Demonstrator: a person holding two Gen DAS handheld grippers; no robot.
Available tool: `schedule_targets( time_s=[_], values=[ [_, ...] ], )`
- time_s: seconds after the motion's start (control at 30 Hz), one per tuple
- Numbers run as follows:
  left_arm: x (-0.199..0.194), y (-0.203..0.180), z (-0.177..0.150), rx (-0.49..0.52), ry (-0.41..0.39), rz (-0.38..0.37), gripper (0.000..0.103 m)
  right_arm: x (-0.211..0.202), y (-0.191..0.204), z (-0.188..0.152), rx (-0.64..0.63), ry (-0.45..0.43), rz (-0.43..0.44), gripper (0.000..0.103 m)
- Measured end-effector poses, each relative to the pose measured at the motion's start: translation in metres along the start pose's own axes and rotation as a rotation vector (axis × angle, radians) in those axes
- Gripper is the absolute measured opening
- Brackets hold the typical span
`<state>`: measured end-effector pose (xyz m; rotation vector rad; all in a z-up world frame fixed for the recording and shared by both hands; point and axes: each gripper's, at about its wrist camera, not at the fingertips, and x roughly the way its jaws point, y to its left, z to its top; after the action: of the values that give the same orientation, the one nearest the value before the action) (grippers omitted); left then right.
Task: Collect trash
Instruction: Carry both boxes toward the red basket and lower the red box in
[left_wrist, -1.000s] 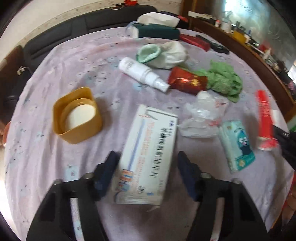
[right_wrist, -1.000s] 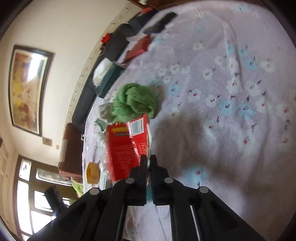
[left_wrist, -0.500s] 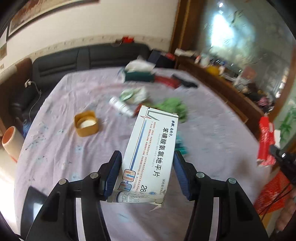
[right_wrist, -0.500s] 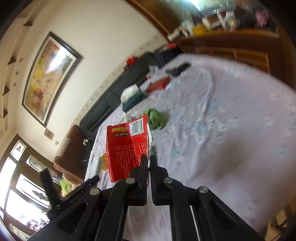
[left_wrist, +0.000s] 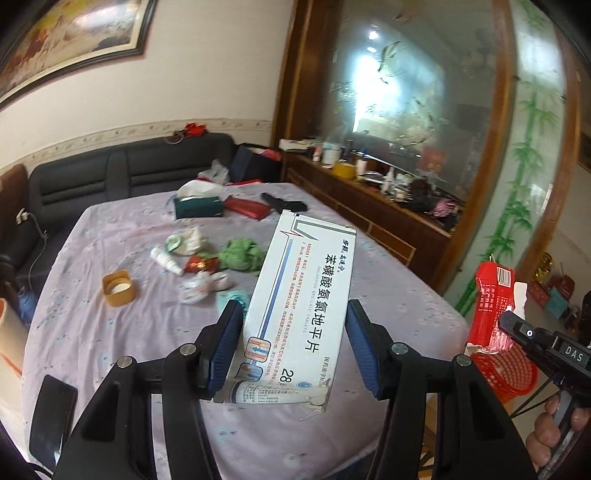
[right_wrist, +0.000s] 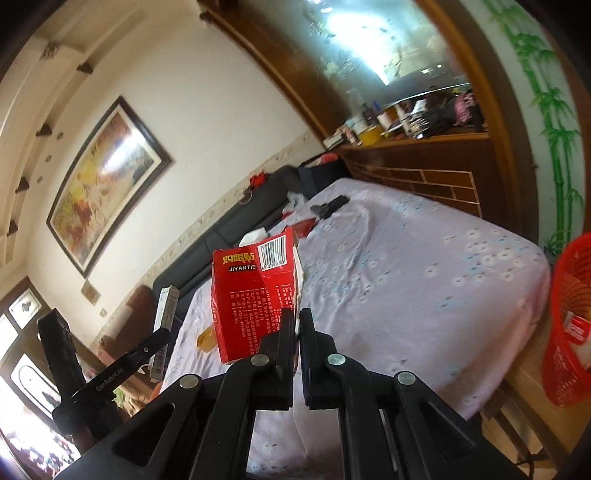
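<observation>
My left gripper (left_wrist: 293, 325) is shut on a white medicine box (left_wrist: 306, 306) with blue print and holds it high above the table. My right gripper (right_wrist: 297, 325) is shut on a flattened red box (right_wrist: 251, 295) and holds it up off the table's right side; it also shows in the left wrist view (left_wrist: 491, 306). A red mesh basket (right_wrist: 570, 321) stands on the floor right of the table, below the red box (left_wrist: 506, 373). Loose trash lies on the table: clear plastic wrap (left_wrist: 203, 288), a red foil wrapper (left_wrist: 201, 264), a white tube (left_wrist: 166, 260).
The table has a lilac flowered cloth (left_wrist: 129, 332). On it are a yellow tub (left_wrist: 118, 288), a green cloth (left_wrist: 242, 254), a green tissue box (left_wrist: 199, 206), a red pouch (left_wrist: 247, 208). A dark sofa (left_wrist: 110, 173) is behind, a wooden sideboard (left_wrist: 388, 218) at right.
Both grippers have risen and pulled back from the table with their boxes. The red basket has come into view at the right.
</observation>
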<state>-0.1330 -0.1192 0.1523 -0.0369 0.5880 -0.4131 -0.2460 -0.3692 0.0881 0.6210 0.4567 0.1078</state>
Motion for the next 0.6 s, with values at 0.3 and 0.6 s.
schedule_targets(
  time_s=[0.3,0.6],
  values=[
    [-0.019,-0.042,0.000,0.065,-0.030,-0.064,0.056,-0.060,-0.015,0.002,0.005,-0.098,-0.048,0.004],
    [-0.027,-0.075,-0.001,0.123,-0.046,-0.134,0.056,-0.101,-0.030,0.010,0.015,-0.192,-0.098,0.004]
  ],
)
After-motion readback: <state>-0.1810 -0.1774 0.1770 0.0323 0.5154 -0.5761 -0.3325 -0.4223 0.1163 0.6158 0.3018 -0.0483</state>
